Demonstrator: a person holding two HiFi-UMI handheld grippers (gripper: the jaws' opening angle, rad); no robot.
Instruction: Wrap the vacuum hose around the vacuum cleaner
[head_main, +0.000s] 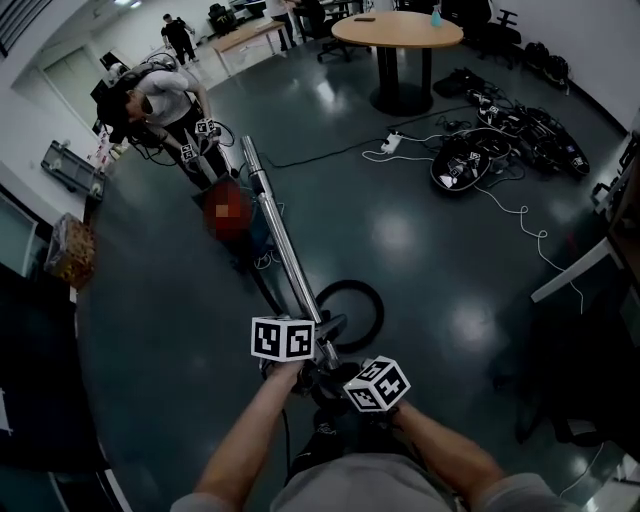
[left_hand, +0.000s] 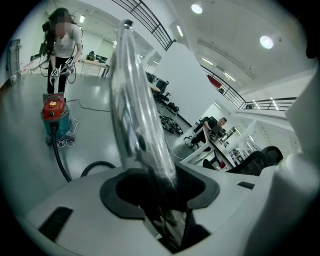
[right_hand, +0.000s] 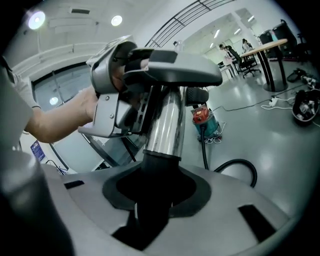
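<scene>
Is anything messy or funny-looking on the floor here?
Yes. The hose lies in a loose loop on the floor, not round the vacuum. Cables and black bags sprawl near the round table.

I see a dark, glossy floor (head_main: 420, 240) that mirrors the ceiling lights. The vacuum cleaner (left_hand: 54, 117) stands on it well ahead of me, with a person (head_main: 165, 100) on their feet just behind it. Its black hose (right_hand: 240, 161) trails across the floor and curls into a loop close to me. Further off, a round table (head_main: 380, 30) stands on a single thick leg, with office chairs (head_main: 495, 35) near it. To my right a white power strip (head_main: 390, 143) lies flat. White cords (head_main: 540, 235) snake past a heap of black bags (head_main: 530, 130).
</scene>
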